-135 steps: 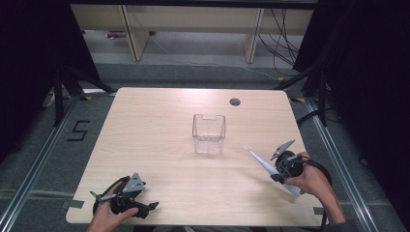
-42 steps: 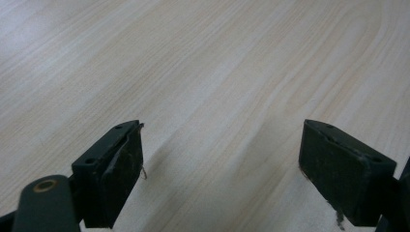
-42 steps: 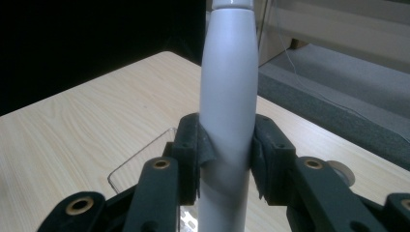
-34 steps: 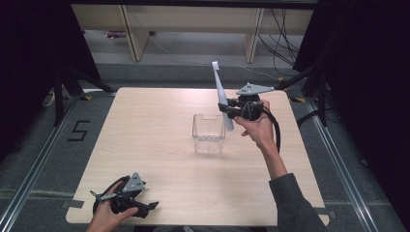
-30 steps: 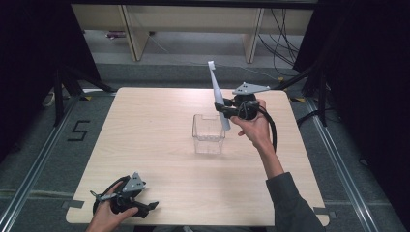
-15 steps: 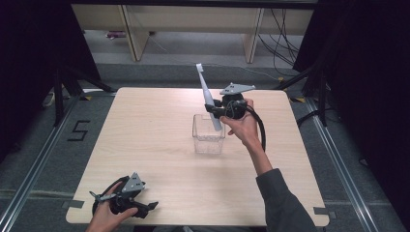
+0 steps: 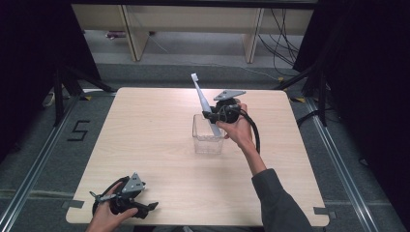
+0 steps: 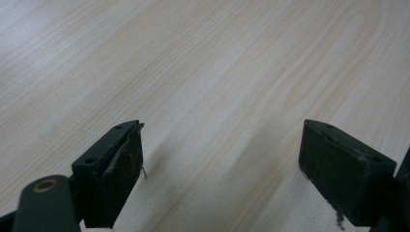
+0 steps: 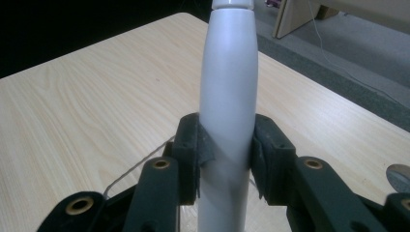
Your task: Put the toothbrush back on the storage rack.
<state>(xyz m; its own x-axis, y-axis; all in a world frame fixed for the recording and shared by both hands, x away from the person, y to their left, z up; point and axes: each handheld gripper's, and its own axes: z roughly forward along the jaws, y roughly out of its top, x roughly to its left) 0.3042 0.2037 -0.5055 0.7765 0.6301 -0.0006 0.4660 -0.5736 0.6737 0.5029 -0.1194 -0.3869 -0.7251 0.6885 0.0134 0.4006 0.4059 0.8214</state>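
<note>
One item in play: a white electric toothbrush (image 7: 205,103), clamped at its handle by the right gripper (image 7: 216,115), jaws pressed on both sides. It tilts, lower end just inside the clear container (image 7: 208,140) at table centre, brush head up. Judgement: bring it nearer upright, lower until the base seats, then release. Left gripper (image 8: 220,169) rests at the near edge, jaws wide apart, holding nothing.

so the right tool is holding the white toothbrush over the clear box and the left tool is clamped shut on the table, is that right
Not quite. The left tool is open, its jaws wide apart with only bare table between them, as the left gripper view shows. The right tool does hold the white toothbrush over the clear box.
</note>
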